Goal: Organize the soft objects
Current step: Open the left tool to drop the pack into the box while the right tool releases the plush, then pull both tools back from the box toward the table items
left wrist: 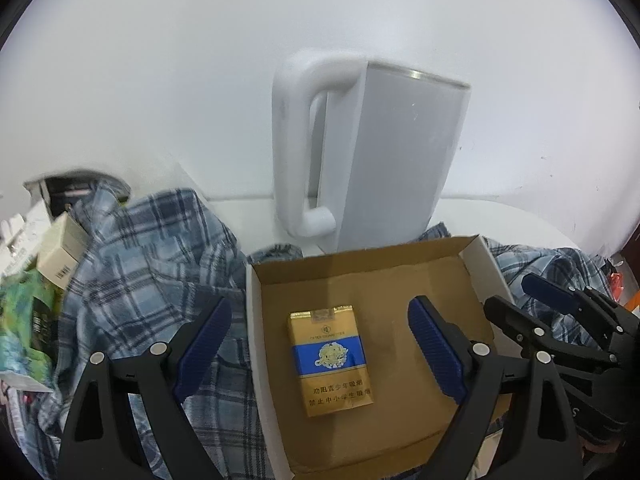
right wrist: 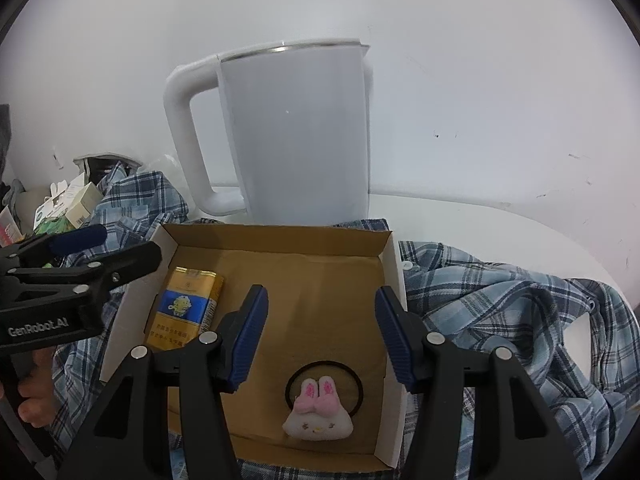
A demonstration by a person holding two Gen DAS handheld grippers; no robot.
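An open cardboard box (left wrist: pixel 360 272) (right wrist: pixel 280 236) rests on a blue plaid shirt (left wrist: pixel 140 248) (right wrist: pixel 500 300). Inside lie a soft gold-and-blue cigarette pack (left wrist: pixel 330 356) (right wrist: pixel 186 304) on the left and a white plush bunny hair tie (right wrist: pixel 318 416) at the front right. My left gripper (left wrist: pixel 320 344) is open and empty above the pack; it also shows in the right wrist view (right wrist: pixel 112 252). My right gripper (right wrist: pixel 320 332) is open and empty above the box, just beyond the bunny; it also shows in the left wrist view (left wrist: pixel 520 300).
A white kettle (left wrist: pixel 376 152) (right wrist: pixel 296 132) stands behind the box against the white wall. Small cartons and green packets (left wrist: pixel 36 280) (right wrist: pixel 68 204) pile up at the left. The white tabletop (right wrist: pixel 480 216) shows to the right.
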